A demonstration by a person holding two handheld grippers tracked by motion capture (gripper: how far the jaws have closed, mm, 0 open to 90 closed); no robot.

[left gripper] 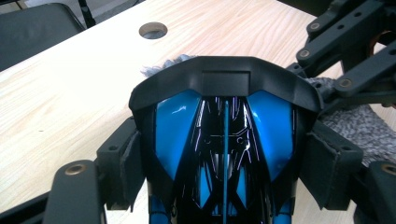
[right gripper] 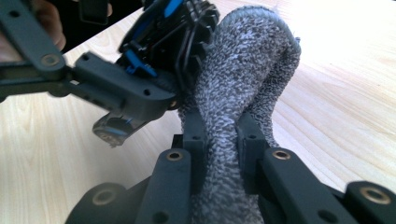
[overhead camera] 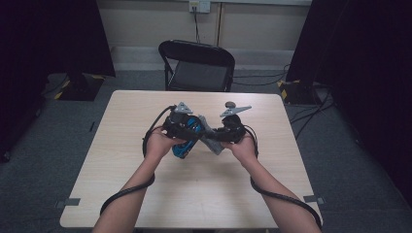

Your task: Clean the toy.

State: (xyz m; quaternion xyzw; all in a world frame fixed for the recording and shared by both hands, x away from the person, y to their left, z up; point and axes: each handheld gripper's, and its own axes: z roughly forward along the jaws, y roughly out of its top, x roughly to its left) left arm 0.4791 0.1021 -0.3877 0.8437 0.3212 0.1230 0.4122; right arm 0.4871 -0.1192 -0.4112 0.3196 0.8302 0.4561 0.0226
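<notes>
Above the middle of the table (overhead camera: 145, 194), my left gripper (overhead camera: 182, 127) is shut on a glossy blue and black toy car (overhead camera: 187, 136). In the left gripper view its pads (left gripper: 128, 161) press both flanks of the car (left gripper: 224, 140), whose black spoiler points away from me. My right gripper (overhead camera: 223, 135) is shut on a grey speckled cloth (overhead camera: 210, 140). The right gripper view shows the cloth (right gripper: 238, 79) pinched between my jaws (right gripper: 223, 144) and arching up against the car (right gripper: 168, 28). The cloth (left gripper: 355, 121) lies against the car's right side.
A black folding chair (overhead camera: 197, 65) stands behind the table's far edge. A round cable hole (left gripper: 153, 30) is cut in the tabletop. Dark curtains hang at both sides, and cables trail from both grippers over the near edge.
</notes>
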